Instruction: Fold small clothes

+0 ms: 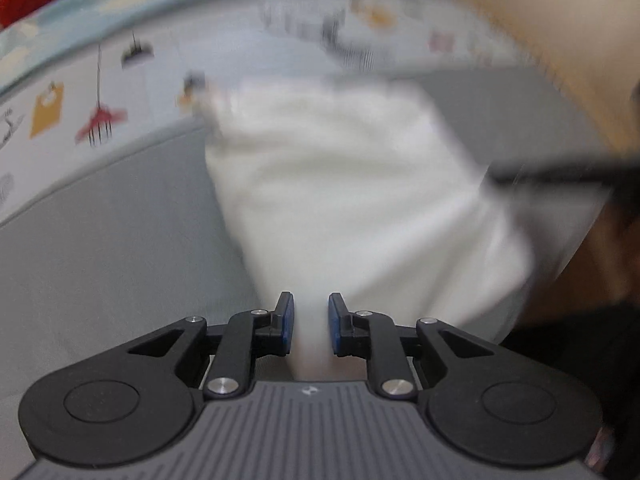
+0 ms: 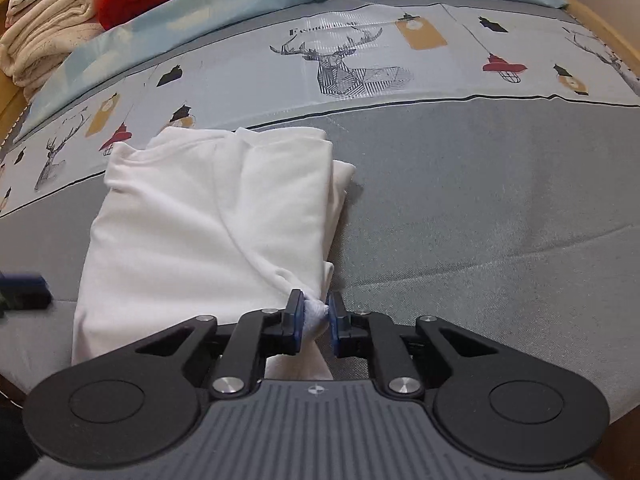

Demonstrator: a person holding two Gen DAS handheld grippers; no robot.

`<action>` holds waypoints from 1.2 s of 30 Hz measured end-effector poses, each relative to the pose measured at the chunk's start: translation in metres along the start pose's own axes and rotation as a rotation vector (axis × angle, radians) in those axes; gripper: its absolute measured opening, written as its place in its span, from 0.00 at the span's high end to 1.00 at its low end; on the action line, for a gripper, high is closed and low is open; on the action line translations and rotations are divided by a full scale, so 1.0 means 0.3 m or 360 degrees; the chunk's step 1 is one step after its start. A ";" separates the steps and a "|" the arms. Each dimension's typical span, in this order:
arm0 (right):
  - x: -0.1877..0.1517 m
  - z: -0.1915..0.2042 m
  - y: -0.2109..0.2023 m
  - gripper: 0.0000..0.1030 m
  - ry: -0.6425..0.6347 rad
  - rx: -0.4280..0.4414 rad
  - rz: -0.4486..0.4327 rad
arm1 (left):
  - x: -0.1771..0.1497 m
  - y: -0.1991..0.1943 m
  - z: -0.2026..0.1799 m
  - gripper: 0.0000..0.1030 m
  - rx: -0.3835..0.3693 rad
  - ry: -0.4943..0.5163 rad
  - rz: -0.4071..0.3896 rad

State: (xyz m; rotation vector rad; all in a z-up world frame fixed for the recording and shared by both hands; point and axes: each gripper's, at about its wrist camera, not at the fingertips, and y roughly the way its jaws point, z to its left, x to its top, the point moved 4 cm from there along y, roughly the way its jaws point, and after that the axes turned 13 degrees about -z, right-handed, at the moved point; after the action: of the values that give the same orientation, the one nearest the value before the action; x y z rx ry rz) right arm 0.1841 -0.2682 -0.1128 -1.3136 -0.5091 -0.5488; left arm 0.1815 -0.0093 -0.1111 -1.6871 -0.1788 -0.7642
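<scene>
Your right gripper (image 2: 316, 312) jaws pinch the near corner of the white garment (image 2: 208, 216), which lies folded ahead-left on the grey cloth (image 2: 480, 200). Left gripper (image 1: 311, 316) jaws narrow, garment between; grip unclear, blurred.

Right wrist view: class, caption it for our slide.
Right gripper pinches a corner of the white garment on the grey mat.
</scene>
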 end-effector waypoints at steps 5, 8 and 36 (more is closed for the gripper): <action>0.002 0.055 -0.062 0.44 -0.0028 0.0230 -0.0015 | -0.045 0.062 -0.019 0.72 0.0001 0.0121 0.0093; -0.068 0.098 -0.035 0.44 -0.0290 0.0250 0.0163 | -0.059 0.065 -0.005 0.71 -0.0006 0.0067 0.0128; 0.033 -0.071 -0.012 0.41 0.0124 0.0183 -0.0039 | 0.094 0.046 0.171 0.47 0.0058 -0.0577 -0.0061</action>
State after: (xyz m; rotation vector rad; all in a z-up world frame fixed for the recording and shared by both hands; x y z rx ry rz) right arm 0.1902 -0.2906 -0.1078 -1.1737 -0.4862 -0.5806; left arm 0.2301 0.0261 -0.1098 -1.7804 -0.4752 -0.4736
